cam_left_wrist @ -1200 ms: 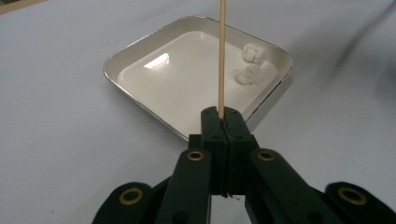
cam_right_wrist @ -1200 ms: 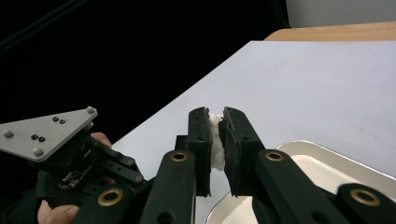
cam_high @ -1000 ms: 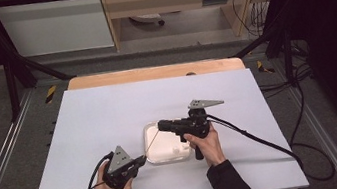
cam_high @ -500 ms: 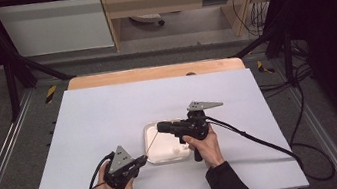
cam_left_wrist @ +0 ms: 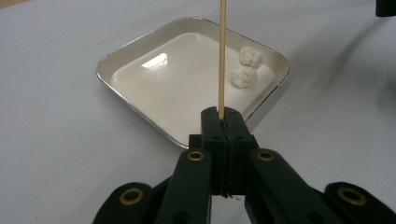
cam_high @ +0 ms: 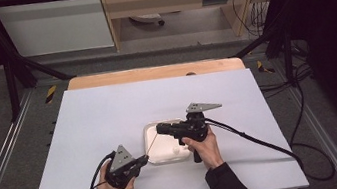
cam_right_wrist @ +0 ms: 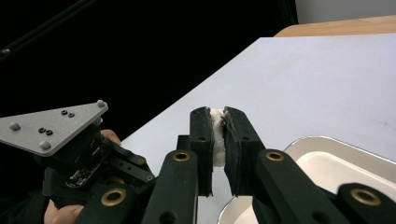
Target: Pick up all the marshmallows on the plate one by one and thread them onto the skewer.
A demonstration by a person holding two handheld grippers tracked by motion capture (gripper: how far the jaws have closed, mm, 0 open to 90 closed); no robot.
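With the wooden skewer (cam_left_wrist: 222, 56) pinched at its base between the pressed-together jaws of your left gripper (cam_left_wrist: 222, 122), everything now turns on how its long axis lines up with the white marshmallow-like piece (cam_right_wrist: 216, 135) that your right gripper (cam_right_wrist: 217, 122) is squeezing. In the high view the skewer (cam_high: 152, 143) runs as a thin line from your left gripper (cam_high: 142, 160), which sits just outside the metal tray (cam_high: 152, 158) at its near-left corner, up and across the tray's left side toward your right gripper (cam_high: 161, 127), which hangs over the tray's far half. So the stick slants from the near-left corner toward the far middle of the tray, its free end pointing at the clamped piece; whether the tip has already touched or entered that piece cannot be told, since the tip runs off the top of the left gripper view and the right gripper's jaws cover most of the piece. Two more white lumps (cam_left_wrist: 247, 67) lie inside the tray, against its wall on the right in the left gripper view, apart from the skewer. Your right hand holds the piece and your left holds the stick, so I'd judge that the coming push should travel straight along the skewer's own line, keeping the piece centred on it rather than off to either side.
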